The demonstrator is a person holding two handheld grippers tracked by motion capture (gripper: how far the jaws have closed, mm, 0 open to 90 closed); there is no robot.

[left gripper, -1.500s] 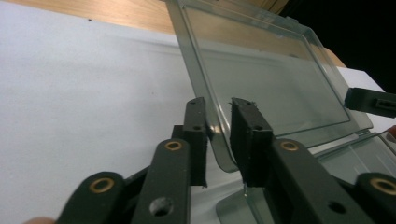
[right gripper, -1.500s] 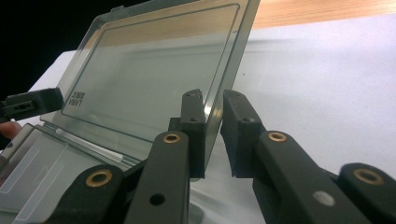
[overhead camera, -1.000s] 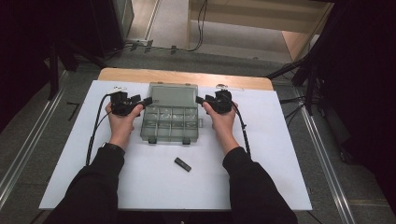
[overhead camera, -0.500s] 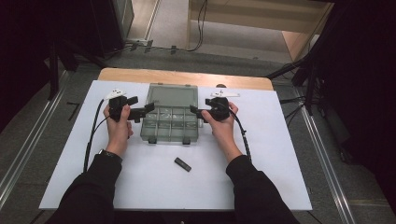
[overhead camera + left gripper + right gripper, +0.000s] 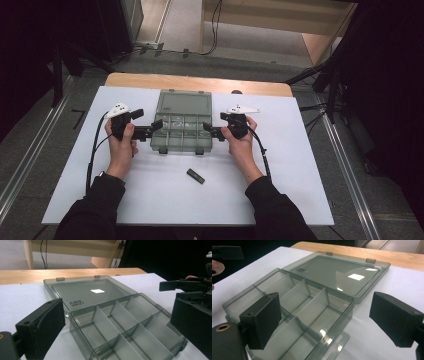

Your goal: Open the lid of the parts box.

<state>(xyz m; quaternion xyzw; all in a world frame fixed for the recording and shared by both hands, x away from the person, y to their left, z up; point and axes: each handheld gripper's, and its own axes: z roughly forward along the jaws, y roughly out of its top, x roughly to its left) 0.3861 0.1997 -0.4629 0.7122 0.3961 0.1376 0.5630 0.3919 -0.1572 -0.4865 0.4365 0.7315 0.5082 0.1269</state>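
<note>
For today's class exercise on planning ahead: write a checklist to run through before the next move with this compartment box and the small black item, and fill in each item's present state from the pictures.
1. Compartment box lid open, lying flat behind the tray: ok.
2. Compartments free of contents: ok, those in the two gripper views look bare.
3. Left gripper open: ok, jaws have just been opening, nothing pressed between them.
4. Right gripper open: ok, jaws have just been opening, box corner lies between them unpressed.
5. Small black item within reach on the white table, in front of the box: ok.
6. What the black item is: cannot tell.
</note>
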